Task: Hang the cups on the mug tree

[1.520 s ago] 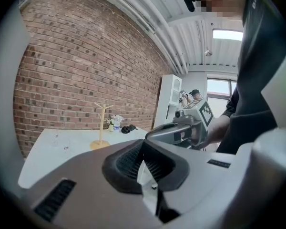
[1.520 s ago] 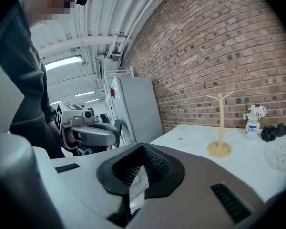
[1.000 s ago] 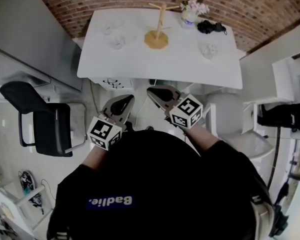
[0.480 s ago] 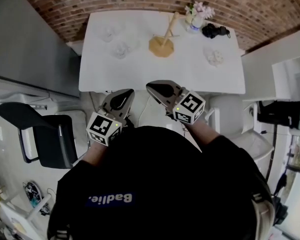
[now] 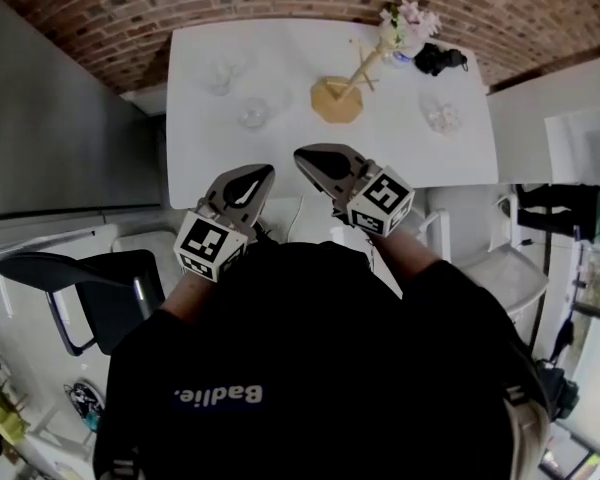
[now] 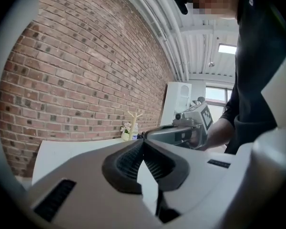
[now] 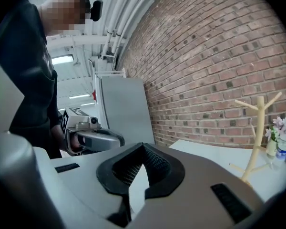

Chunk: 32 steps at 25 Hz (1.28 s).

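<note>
- Compared with a second ago, we find the white rectangular tabletop (image 5: 280,58) closer. Both grippers have moved forward and their tips now meet its near edge in the head view. The black chair (image 5: 100,288) has slipped toward the lower left.
- The left gripper (image 5: 261,171) and the right gripper (image 5: 302,155) sit side by side, each with its jaws pressed fully together and nothing between them.
- The pale wooden mug tree (image 5: 350,80) stands upright on its round base at the far middle of the tabletop, with its long axis vertical and its pegs angled up and outward.
- We count three clear glass cups: a far-left cup (image 5: 218,73), a nearer left cup (image 5: 252,115) and a right-hand cup (image 5: 442,118), all apart from the tree.
</note>
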Each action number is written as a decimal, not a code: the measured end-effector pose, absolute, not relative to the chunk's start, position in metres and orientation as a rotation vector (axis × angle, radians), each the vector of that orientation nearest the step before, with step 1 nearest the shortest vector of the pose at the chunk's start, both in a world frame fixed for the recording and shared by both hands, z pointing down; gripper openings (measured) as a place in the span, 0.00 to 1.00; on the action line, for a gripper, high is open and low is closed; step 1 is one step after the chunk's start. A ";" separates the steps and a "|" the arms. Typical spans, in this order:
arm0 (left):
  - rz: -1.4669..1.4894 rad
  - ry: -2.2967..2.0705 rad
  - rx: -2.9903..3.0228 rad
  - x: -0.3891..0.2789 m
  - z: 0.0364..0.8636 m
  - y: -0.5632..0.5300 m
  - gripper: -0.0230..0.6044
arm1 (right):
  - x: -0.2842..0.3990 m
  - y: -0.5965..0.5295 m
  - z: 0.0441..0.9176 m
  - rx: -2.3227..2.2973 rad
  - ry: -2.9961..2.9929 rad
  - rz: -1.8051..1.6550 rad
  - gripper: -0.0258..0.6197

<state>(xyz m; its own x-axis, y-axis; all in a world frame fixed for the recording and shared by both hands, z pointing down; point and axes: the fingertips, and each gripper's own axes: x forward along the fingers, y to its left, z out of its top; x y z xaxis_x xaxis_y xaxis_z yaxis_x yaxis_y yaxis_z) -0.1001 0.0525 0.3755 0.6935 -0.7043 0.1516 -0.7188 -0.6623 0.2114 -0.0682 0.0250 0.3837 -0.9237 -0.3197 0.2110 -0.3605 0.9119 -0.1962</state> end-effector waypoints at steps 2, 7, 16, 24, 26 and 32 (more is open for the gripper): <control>0.090 -1.127 2.644 -0.108 0.380 0.044 0.04 | -0.075 0.015 0.389 0.533 -2.886 0.321 0.09; 0.102 -1.150 2.602 -0.120 0.390 0.030 0.04 | -0.088 -0.003 0.400 0.535 -2.847 0.280 0.09; 0.124 -1.297 2.505 -0.133 0.403 0.001 0.04 | -0.099 -0.037 0.422 0.408 -2.814 0.251 0.09; 0.140 -1.412 2.402 -0.145 0.424 -0.011 0.04 | -0.110 -0.055 0.449 0.304 -2.755 0.222 0.09; 0.144 -1.432 2.379 -0.148 0.429 -0.015 0.04 | -0.114 -0.060 0.455 0.288 -2.737 0.213 0.09; 0.152 -1.468 2.343 -0.154 0.435 -0.023 0.06 | -0.127 -0.071 0.483 0.222 -2.641 0.141 0.23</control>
